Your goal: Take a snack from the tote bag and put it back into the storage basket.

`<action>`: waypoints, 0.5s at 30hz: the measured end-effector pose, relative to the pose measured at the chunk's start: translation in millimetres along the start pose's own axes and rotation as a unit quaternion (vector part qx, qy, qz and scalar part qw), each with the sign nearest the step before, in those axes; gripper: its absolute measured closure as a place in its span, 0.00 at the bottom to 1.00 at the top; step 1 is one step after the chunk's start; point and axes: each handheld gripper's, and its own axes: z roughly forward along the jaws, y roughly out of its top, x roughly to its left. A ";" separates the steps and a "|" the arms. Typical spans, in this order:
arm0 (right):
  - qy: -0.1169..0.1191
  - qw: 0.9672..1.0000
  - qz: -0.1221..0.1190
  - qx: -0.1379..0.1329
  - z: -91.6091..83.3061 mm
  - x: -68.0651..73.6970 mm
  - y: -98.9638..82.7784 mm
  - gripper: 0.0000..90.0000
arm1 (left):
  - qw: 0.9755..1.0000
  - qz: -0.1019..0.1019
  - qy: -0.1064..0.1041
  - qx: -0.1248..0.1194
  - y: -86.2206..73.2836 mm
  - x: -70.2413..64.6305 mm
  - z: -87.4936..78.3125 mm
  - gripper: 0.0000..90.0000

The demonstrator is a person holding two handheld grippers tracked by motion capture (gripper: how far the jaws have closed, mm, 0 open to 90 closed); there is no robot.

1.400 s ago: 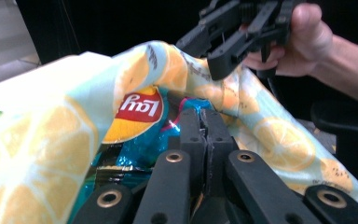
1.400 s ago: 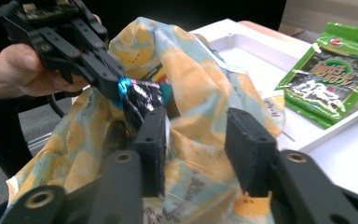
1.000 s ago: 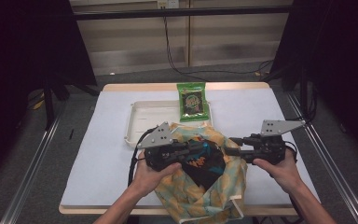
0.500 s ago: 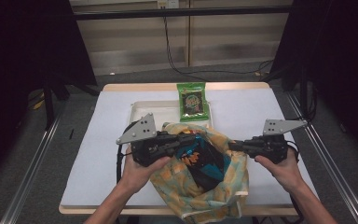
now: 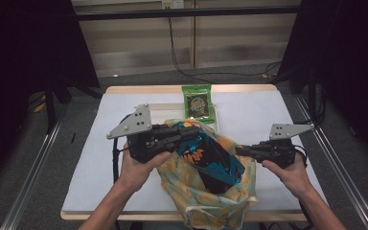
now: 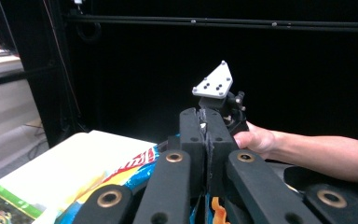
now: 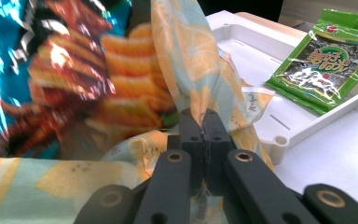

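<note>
A teal chip bag [image 5: 211, 160] sticks halfway out of a lemon-print cloth bag [image 5: 206, 201] at the table's front. My left gripper [image 5: 191, 130] is shut on the chip bag's top edge and holds it tilted above the cloth. In the left gripper view the jaws [image 6: 206, 126] meet on a thin edge, with the chip bag [image 6: 126, 170] hanging below. My right gripper [image 5: 239, 151] is shut on the cloth bag's rim at the right. In the right gripper view its jaws [image 7: 204, 122] pinch the cloth [image 7: 191, 60], and the chip bag [image 7: 51, 70] lies just behind.
A green seaweed packet [image 5: 198, 103] lies on the far end of a white tray [image 5: 163, 112] behind the cloth bag. The same packet [image 7: 331, 60] and tray [image 7: 307, 121] show in the right gripper view. White table surface [image 5: 100, 143] extends to the left and right.
My left gripper has risen and drawn back to the left with the chip bag, pulling it further out of the cloth bag. The right gripper has stayed in place on the rim.
</note>
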 end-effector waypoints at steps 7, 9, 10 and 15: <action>-0.007 1.000 -0.006 -0.003 -6.9 -2.3 0.5 1.00 | 1.000 -0.011 0.002 -0.018 -0.2 -1.4 -8.4 0.99; -0.014 1.000 -0.015 0.012 -2.8 0.1 -0.4 1.00 | 1.000 -0.004 0.001 -0.014 1.6 -1.1 -7.7 0.99; -0.012 1.000 -0.014 0.012 -0.6 0.7 -1.0 1.00 | 1.000 -0.009 0.001 -0.015 2.7 -1.0 -6.1 0.99; 0.019 1.000 -0.001 0.004 5.1 3.1 -2.2 1.00 | 1.000 -0.008 -0.003 -0.017 13.8 0.9 -1.9 0.99</action>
